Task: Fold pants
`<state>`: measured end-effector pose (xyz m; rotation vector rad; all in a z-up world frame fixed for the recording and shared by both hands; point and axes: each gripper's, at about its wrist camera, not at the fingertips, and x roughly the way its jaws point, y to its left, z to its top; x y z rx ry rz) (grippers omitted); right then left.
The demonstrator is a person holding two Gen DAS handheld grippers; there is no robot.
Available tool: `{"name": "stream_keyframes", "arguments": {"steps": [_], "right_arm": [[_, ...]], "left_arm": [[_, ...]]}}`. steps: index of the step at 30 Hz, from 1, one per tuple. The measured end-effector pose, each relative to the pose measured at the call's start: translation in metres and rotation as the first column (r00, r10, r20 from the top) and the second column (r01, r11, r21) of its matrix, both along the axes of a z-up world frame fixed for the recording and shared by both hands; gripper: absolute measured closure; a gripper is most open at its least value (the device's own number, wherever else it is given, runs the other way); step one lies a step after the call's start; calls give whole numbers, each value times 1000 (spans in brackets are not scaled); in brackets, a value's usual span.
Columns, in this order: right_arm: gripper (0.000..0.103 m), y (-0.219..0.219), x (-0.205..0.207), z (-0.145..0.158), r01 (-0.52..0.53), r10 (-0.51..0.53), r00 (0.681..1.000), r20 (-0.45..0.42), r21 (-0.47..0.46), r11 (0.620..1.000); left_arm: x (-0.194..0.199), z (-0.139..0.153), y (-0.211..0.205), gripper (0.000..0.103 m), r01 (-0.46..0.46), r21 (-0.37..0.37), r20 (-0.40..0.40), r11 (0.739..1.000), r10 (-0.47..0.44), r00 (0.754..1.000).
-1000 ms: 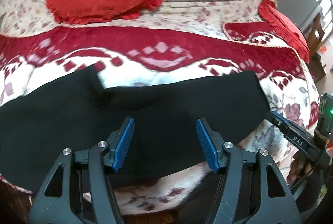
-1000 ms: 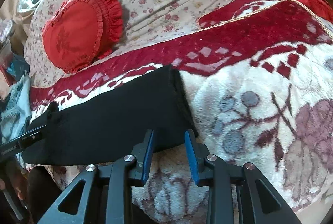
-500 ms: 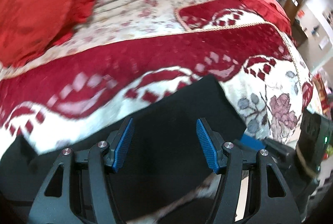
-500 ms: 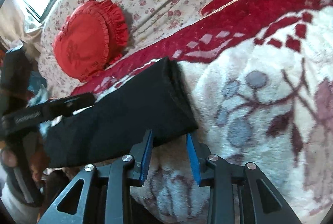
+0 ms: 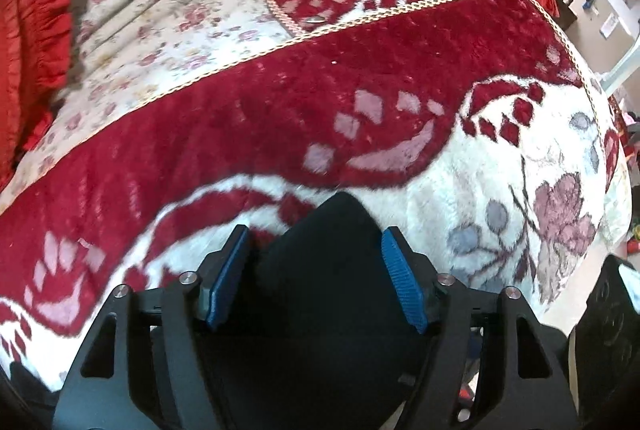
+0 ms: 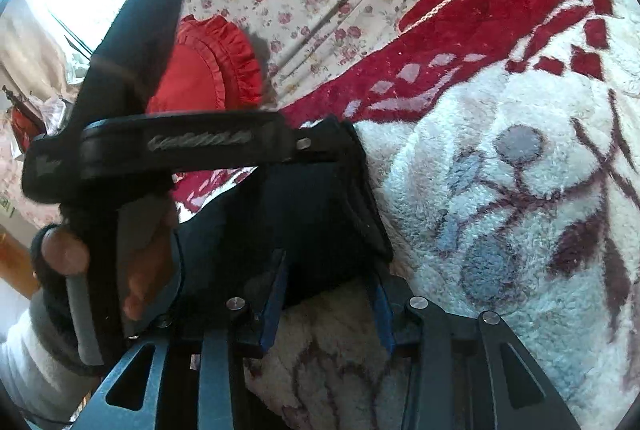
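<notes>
1. The black pants [image 6: 304,214] are our landmark: they lie on the fleecy red-and-white blanket [image 6: 520,230], with their folded end near the blanket's grey flower and the rest running away toward the red ruffled cushion [image 6: 208,70]
2. Our left gripper [image 5: 316,270] sits over the pants, its blue pads [image 5: 400,290] spread wide on either side of a raised black peak of cloth [image 5: 332,230]; nothing is pinched between them
3. Our right gripper [image 6: 328,294] sits at the near edge of the pants, fingers spread too, the cloth edge lying in the gap; whether a pad brushes the fabric we cannot tell, as that corner is dark
4. Seen from the right wrist, the left gripper's body and the hand [image 6: 136,262] holding it cross above the pants, on the cushion side
5. To do this step well, we judge that both claws should close on the same layered edge together, taking all layers, then carry it level so the fold lands square on the blanket
</notes>
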<state>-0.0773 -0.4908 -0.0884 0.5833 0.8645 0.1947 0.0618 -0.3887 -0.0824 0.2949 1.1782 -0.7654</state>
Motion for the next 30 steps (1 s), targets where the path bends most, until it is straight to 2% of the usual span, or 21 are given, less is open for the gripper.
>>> {"name": "stream_keyframes", "arguments": {"steps": [4, 6, 10, 13, 16, 20, 25, 30], "right_arm": [[65, 4, -1, 0, 8, -8, 1000, 30, -6, 1000], [68, 4, -1, 1, 21, -21, 999, 39, 3, 1000], [89, 10, 10, 2, 2, -1, 998, 57, -20, 1000], [93, 8, 16, -1, 20, -22, 998, 52, 26, 999], [94, 13, 13, 17, 6, -7, 996, 87, 17, 1000], [94, 31, 10, 54, -44, 46, 988, 148, -15, 999], [94, 76, 8, 103, -148, 161, 960, 230, -72, 986], [94, 140, 12, 127, -282, 302, 918, 258, -114, 953]], "left_arm": [[3, -2, -2, 38, 6, -6, 10, 1000, -6, 1000], [-1, 0, -1, 46, 16, 0, 47, 1000, -16, 999], [-6, 3, -1, 78, 44, 0, 96, 999, -43, 994], [-4, 7, 6, 86, 34, -22, 72, 999, -33, 997], [-4, 22, 27, 86, 15, -85, 42, 996, -11, 999], [-8, 56, 63, 86, -27, -172, 53, 985, 37, 998], [-15, 103, 139, 86, -99, -277, 77, 956, 125, 989], [-20, 116, 219, 84, -198, -315, 78, 928, 233, 969]]}}
